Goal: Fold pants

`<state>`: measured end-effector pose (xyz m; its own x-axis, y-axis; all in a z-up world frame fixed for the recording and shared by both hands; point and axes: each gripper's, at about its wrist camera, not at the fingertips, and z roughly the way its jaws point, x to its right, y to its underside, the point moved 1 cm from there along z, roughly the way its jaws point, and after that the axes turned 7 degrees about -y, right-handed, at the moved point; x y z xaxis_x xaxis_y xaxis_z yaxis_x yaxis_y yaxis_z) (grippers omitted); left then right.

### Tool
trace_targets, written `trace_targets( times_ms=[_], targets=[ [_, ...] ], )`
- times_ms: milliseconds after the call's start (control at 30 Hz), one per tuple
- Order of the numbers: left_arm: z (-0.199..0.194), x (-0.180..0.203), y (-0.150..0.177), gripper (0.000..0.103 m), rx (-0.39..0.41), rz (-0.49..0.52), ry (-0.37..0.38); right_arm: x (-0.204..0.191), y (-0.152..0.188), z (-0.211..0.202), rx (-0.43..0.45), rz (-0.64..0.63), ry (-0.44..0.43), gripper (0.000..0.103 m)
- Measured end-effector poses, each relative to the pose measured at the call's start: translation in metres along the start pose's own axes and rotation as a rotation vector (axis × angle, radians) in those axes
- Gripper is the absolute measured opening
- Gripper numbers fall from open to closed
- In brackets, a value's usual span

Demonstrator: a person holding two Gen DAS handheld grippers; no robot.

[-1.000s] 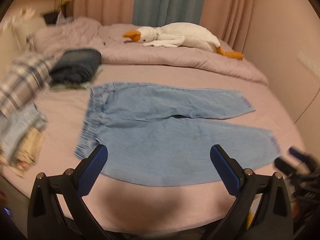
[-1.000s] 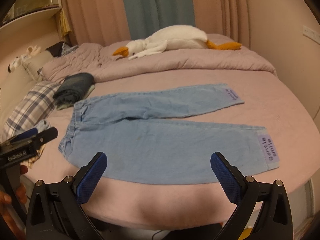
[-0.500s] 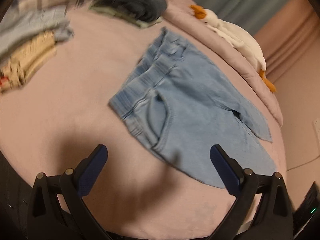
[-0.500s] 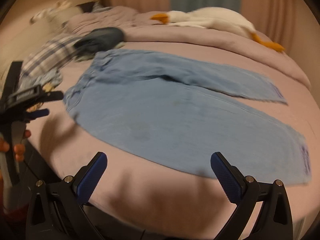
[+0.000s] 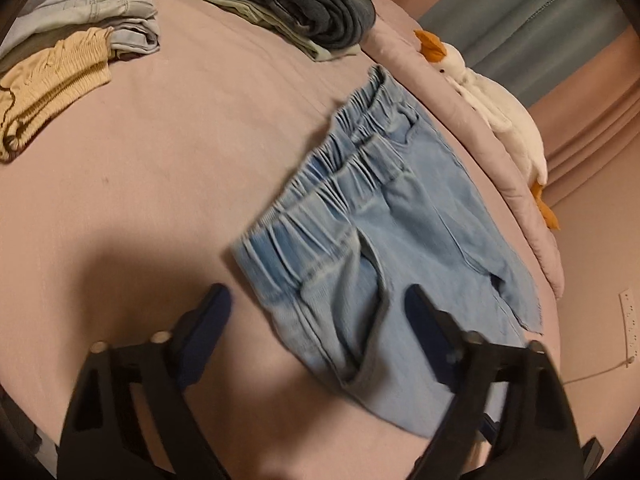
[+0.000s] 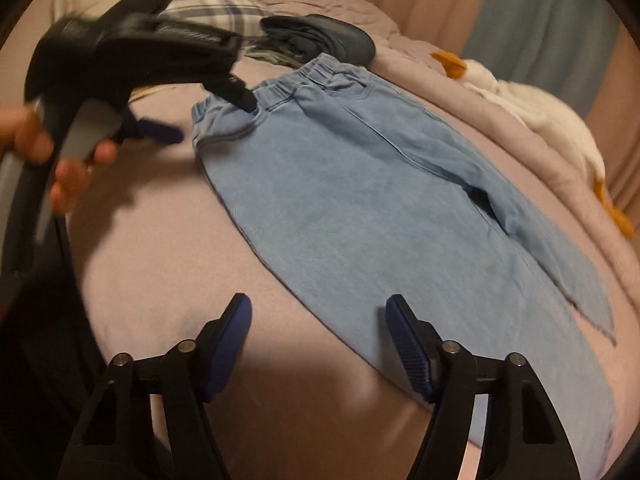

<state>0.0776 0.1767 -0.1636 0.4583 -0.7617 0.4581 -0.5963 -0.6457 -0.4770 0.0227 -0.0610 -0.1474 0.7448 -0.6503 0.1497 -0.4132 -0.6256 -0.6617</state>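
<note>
Fingers (image 5: 424,332) of both grippers have narrowed since earlier over the pants (image 6: 380,216).

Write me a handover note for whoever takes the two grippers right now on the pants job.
Left gripper: jaws closing around the near corner of the waistband, pads not pressing yet.
Right gripper: jaws closing over the near edge of the lower leg, nothing gripped yet.
Pants: light blue, spread flat and unfolded on the pink bed, legs slightly apart.
Nearby: other piled clothes past the waistband, a toy goose along the far side.
Done: pants laid out, both grippers lowered to the near edge.
Left: grip, then every fold.
</note>
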Motion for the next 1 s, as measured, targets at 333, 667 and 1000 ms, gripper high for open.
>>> trace_targets(
  times_ms=[333,667,1000],
  targets=[
    [-0.011,-0.015,-0.003,0.034,0.01,0.006,0.007,0.001,-0.017,0.01,0.02,-0.045,0.004,0.006],
    [-0.011,-0.022,0.007,0.044,-0.028,0.07,-0.057,-0.014,-0.01,0.009,-0.017,-0.078,-0.031,0.007],
    [-0.055,0.023,0.004,0.061,0.12,0.312,-0.074,0.066,-0.02,-0.039,0.06,0.217,-0.131,0.029]
  ],
)
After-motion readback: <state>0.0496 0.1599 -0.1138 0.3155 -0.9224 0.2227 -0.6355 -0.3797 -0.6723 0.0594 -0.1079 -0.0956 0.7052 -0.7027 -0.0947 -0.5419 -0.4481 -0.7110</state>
